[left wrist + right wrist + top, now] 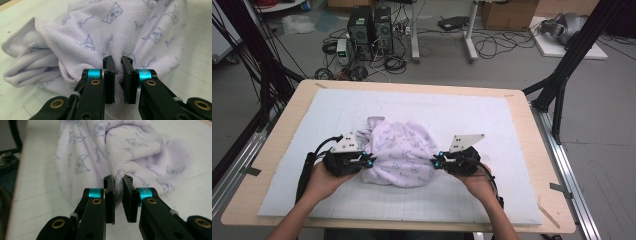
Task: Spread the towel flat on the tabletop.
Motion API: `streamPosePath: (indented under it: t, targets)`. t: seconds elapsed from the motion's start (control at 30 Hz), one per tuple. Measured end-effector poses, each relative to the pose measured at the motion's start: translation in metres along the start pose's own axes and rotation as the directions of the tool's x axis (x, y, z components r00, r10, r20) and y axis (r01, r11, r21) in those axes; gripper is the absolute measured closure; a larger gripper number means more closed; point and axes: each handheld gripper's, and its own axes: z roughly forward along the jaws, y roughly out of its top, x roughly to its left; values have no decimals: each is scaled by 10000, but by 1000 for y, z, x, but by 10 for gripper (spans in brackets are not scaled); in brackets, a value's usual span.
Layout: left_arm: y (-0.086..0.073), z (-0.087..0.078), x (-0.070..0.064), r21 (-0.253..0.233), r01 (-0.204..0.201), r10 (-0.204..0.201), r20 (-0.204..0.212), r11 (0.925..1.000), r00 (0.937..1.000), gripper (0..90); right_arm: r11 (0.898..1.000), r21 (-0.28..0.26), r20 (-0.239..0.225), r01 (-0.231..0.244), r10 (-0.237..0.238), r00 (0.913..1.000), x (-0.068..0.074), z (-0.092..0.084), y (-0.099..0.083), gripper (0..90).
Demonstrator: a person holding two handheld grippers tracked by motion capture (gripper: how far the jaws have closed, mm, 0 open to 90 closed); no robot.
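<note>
The towel [399, 152] lies bunched up in the middle of the white mat [492, 120] on the table [272, 145]; it looks soft, light and floppy, so it will sag. The left gripper [117, 75] and right gripper [118, 195] each pinch a fold at its sides with fingers nearly together. There is lots of bare mat all around for spreading it out.

towel [105, 32] top edge cut off in both gripper views, its folds hiding the underside — print too small to read
</note>
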Motion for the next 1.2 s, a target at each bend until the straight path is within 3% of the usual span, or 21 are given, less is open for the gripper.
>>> streamPosePath:
  t: [0.13, 0.17, 0.2, 0.23, 0.3, 0.33, 0.37, 0.43, 0.53, 0.63, 0.7, 0.8, 0.93, 1.0, 1.07, 1.1, 1.2]
  targets:
    - [-16, -22, -21, -72, -187, 188, 55, 9998, 9998, 817, 9975, 185, -481, 684, -674, 9966, 34, -7, 4, 822]
    - [-22, -26, -26, -36, -178, 179, 111, 9998, 9998, 817, 9968, 233, -840, 764, -742, 9937, 49, -6, 1, 821]
    - [-33, -31, -31, 85, -147, 145, 236, 9999, 9996, 816, 9967, 241, -991, 781, -753, 9922, 53, -4, 0, 820]
    - [-33, -31, -31, 85, -147, 145, 236, 9999, 9996, 811, 9967, 241, -991, 781, -753, 9922, 53, -4, 0, 820]
    - [-42, -34, -33, 199, -80, 73, 385, 9998, 9992, 790, 9961, 386, -1482, 795, -730, 9863, 61, 4, -5, 762]
    - [-44, -36, -33, 171, -4, -4, 451, 9999, 9990, 676, 9953, 421, -1554, 875, -799, 9846, 63, 7, -5, 678]
    - [-45, -38, -32, 126, 60, -65, 390, 9999, 9992, 676, 9953, 421, -1554, 875, -799, 9846, 63, 7, -5, 678]
    - [-41, -42, -27, -105, 211, -208, 249, 9997, 9995, 531, 9981, -16, -1163, 617, -615, 9913, 51, 2, -1, 597]
    - [-28, -44, -19, -485, 201, -197, 75, 9986, 9998, 492, 9990, -142, -747, 418, -428, 9963, 39, 1, 2, 565]
    - [-12, -31, -8, -620, 163, -162, 7, 9979, 9999, 478, 9998, 59, -332, 215, -213, 9992, 22, 12, 2, 544]
    - [-5, -16, -3, -487, 119, -118, 21, 9987, 9999, 490, 9976, 689, -109, -16, 24, 9999, 10, 32, -3, 509]
    - [0, 8, 3, 64, -61, 60, 103, 10000, 9999, 513, 9936, 1117, -150, -177, 195, 9997, 5, 43, -7, 492]
    - [-9, 32, 9, 793, 46, -52, 75, 9968, 10000, 667, 9814, 1915, -281, -160, 218, 9994, 4, 56, -14, 497]
    - [-17, 34, 11, 828, 144, -156, 143, 9965, 9998, 784, 9801, 1980, -269, -154, 211, 9994, 5, 58, -14, 538]
    - [-23, 30, 11, 711, 318, -331, 170, 9970, 9993, 858, 9776, 2105, -540, 33, 83, 9985, 7, 60, -15, 662]
    - [-27, 25, 11, 674, 367, -373, 75, 9970, 9993, 871, 9771, 2126, -717, 82, 73, 9974, 8, 59, -14, 824]
    - [-34, 10, 7, 613, 372, -363, -170, 9974, 9992, 873, 9737, 2250, -546, 356, -239, 9982, 11, 55, -13, 869]
